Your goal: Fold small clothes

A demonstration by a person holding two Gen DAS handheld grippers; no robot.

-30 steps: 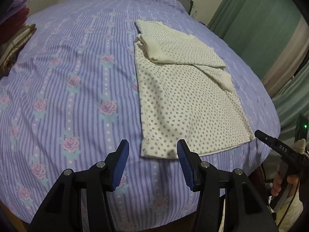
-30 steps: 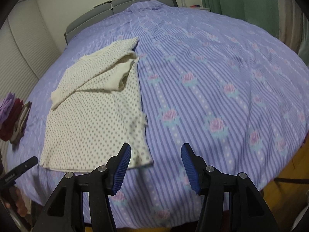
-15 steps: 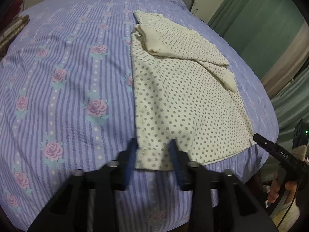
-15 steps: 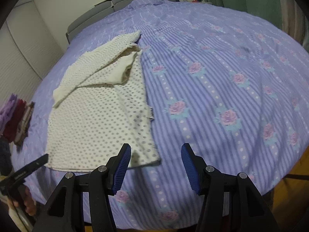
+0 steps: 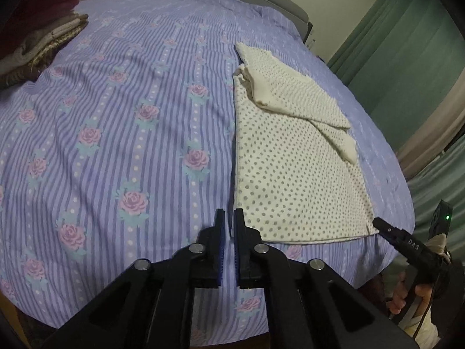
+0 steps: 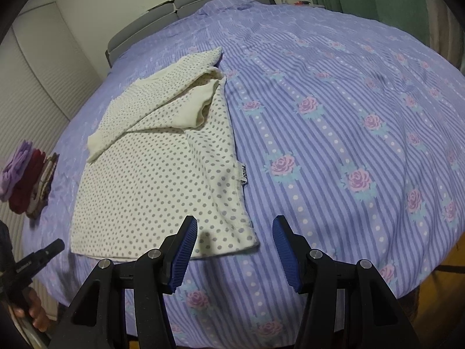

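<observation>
Looking through the left wrist view, the left gripper is seen with jaws just closed to a thin slit, nothing visibly pinched; the polka-dot garment lies just to its right on the striped floral bedspread, long axis running away toward the headboard. Through the right wrist view, the right gripper is held half open and empty, over the near hem corner. Soft cream knit, sleeves folded in.
</observation>
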